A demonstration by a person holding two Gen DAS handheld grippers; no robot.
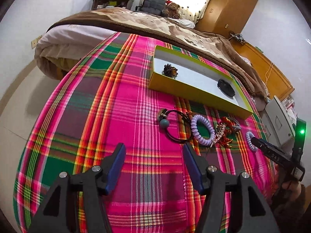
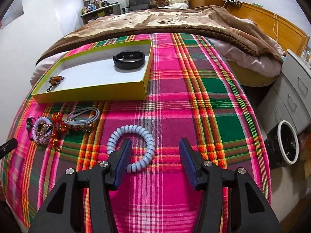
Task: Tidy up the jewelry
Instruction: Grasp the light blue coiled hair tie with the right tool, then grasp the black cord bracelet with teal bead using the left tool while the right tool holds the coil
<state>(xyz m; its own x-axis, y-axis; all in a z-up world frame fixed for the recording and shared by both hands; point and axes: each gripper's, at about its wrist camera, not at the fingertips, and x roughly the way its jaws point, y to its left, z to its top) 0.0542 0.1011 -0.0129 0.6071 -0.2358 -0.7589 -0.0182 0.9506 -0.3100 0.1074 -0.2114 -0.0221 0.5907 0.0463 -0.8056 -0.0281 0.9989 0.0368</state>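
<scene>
My left gripper (image 1: 154, 147) hovers open and empty over the plaid cloth (image 1: 116, 97), just short of a black hair tie with a teal ball (image 1: 162, 123) and a lilac spiral tie (image 1: 202, 132). A red ornament (image 1: 226, 130) and a grey strap (image 1: 236, 127) lie beside them. My right gripper (image 2: 155, 142) is open above a pale blue spiral tie (image 2: 149, 143). Its left finger covers the loop's middle, and the loop's right side lies between the pads, untouched. The yellow-green box (image 2: 93, 93) holds a black band (image 2: 129, 60) and a brown beaded piece (image 2: 56, 79).
A brown blanket (image 2: 175, 23) covers the bed behind the box. To the right, off the bed's edge, stand grey drawers (image 2: 291, 97) and a white-rimmed bin (image 2: 287, 141). A wooden headboard (image 2: 281, 29) lies beyond. Open plaid cloth stretches right of the box.
</scene>
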